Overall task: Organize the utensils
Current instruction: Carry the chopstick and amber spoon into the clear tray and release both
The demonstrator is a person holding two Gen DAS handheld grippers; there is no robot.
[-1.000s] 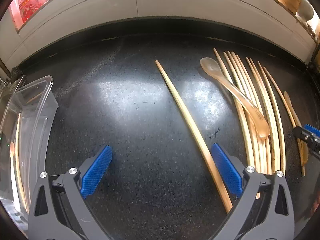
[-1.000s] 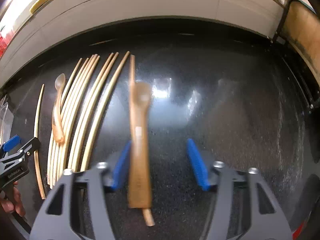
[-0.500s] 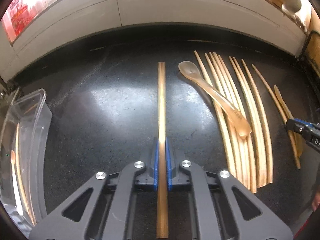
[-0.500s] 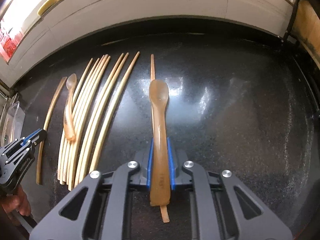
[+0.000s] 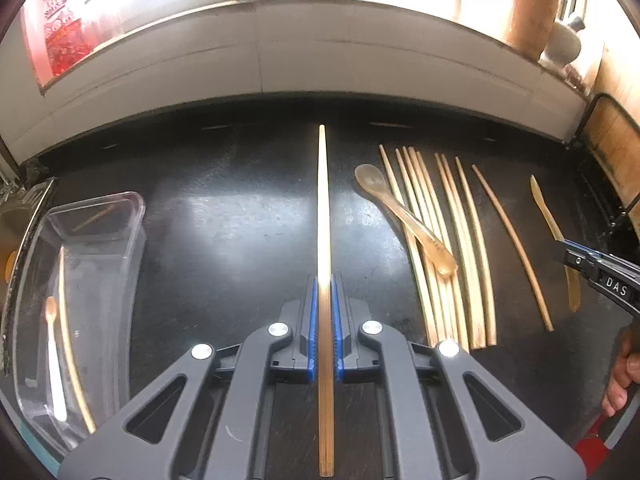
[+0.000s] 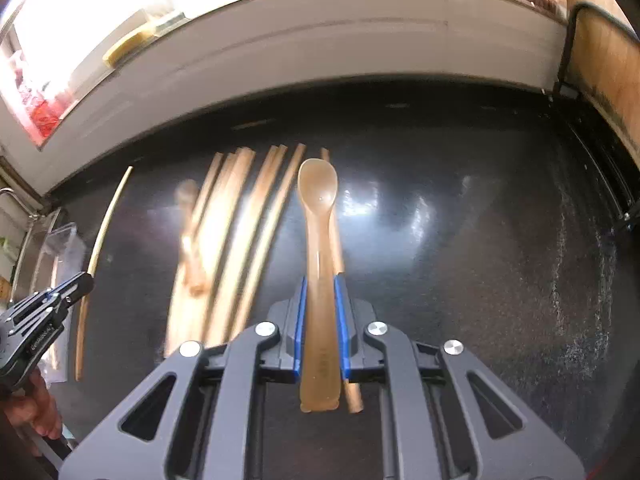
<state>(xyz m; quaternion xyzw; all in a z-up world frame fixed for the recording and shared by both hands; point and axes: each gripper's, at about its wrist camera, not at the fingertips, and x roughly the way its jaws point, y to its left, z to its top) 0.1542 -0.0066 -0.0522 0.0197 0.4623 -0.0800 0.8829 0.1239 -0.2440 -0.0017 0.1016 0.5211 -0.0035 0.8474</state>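
My left gripper [image 5: 325,288] is shut on a long bamboo chopstick [image 5: 323,208] and holds it above the black counter [image 5: 224,216], pointing away. My right gripper [image 6: 320,288] is shut on an amber plastic spoon [image 6: 318,216], bowl forward, lifted off the counter; a single chopstick [image 6: 338,248] lies under it. Several chopsticks [image 5: 444,248] lie in a row on the counter, with another amber spoon [image 5: 400,216] across them. A clear plastic bin [image 5: 80,292] at the left holds a chopstick and a small spoon.
A white tiled ledge [image 5: 320,60] backs the counter. A wooden holder and a pot [image 5: 532,12] stand on the sill at the right. A black rack [image 6: 592,128] edges the counter's right side. The other gripper and hand show at the left edge of the right wrist view [image 6: 36,328].
Both grippers shut, the left on the chopstick and the right on the spoon, then both lifted their pieces off the counter and drew back.
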